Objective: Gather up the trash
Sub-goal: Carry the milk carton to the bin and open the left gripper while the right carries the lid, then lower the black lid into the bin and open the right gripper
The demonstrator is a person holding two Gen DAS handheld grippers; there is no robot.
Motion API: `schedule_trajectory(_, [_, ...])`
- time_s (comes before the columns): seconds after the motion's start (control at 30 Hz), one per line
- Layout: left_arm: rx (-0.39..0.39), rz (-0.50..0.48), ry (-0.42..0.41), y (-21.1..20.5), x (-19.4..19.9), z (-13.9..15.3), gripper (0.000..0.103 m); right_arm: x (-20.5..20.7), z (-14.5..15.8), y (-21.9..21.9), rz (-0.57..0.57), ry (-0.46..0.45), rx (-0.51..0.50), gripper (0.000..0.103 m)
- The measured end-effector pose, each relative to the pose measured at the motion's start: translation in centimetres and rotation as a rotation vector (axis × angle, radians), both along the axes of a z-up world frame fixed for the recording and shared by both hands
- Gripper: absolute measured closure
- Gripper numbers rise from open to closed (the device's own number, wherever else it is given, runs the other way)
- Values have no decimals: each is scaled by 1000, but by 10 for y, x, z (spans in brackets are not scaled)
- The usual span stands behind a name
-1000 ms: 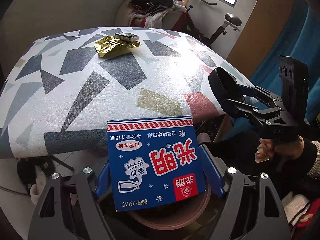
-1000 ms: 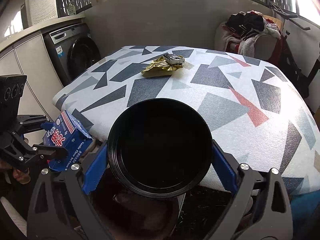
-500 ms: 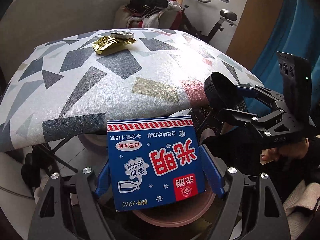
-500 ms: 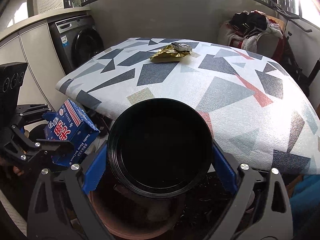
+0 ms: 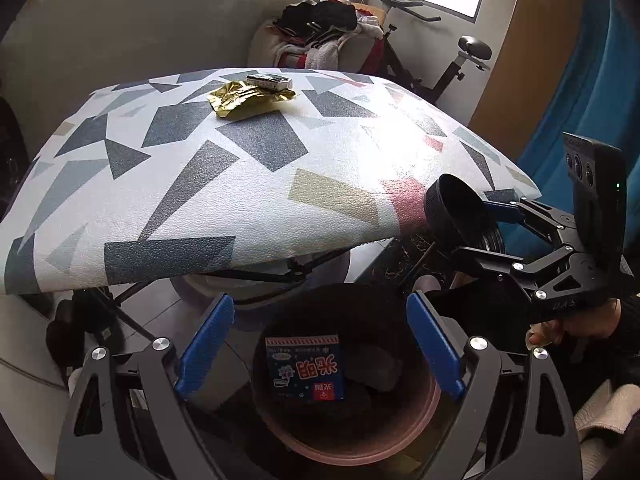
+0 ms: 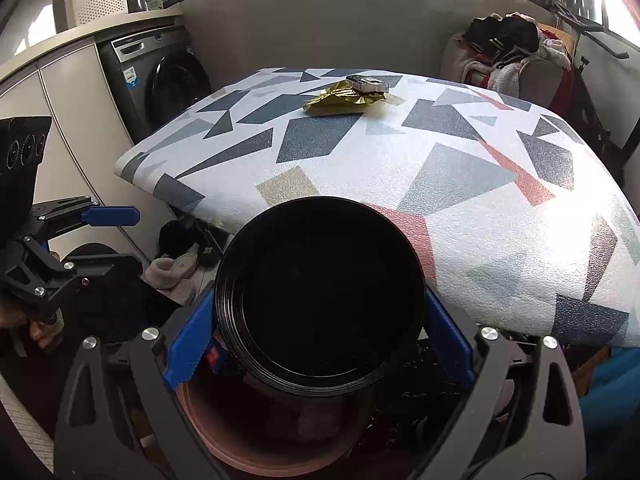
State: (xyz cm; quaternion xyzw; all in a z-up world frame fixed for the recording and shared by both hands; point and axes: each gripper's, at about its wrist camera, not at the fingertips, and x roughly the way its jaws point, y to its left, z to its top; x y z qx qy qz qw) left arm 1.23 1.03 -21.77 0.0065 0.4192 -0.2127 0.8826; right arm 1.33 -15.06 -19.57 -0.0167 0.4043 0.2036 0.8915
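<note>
Left wrist: glossy rectangular carton in round bin

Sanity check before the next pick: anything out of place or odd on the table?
Nothing spilled or damaged. Only trash left: a crumpled gold wrapper with a small silver packet against its far edge, at the patterned table's far side.

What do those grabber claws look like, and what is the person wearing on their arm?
Both are made of black metal bars joined with shiny silver bolts. Each finger ends in a flat, bright blue pad. The right gripper carries a black box on top with three round lenses and a tiny green light. The left gripper has the same blue pads, and its box shows in the other view. The person's sleeve is dark.
</note>
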Motion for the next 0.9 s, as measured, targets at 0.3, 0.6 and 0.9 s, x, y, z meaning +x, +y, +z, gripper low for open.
schedule_trajectory(0.3, [-46, 147, -12, 27, 5, 5, 14, -2, -6, 15, 66, 23, -31, 10])
schedule_trajectory(0.6, [-55, 172, -7, 34, 8, 5, 12, -2, -10, 23, 95, 39, -49, 9])
schedule_trajectory(0.9, [-60, 180, 0, 36, 9, 3, 11, -2, -12, 25, 115, 58, -39, 6])
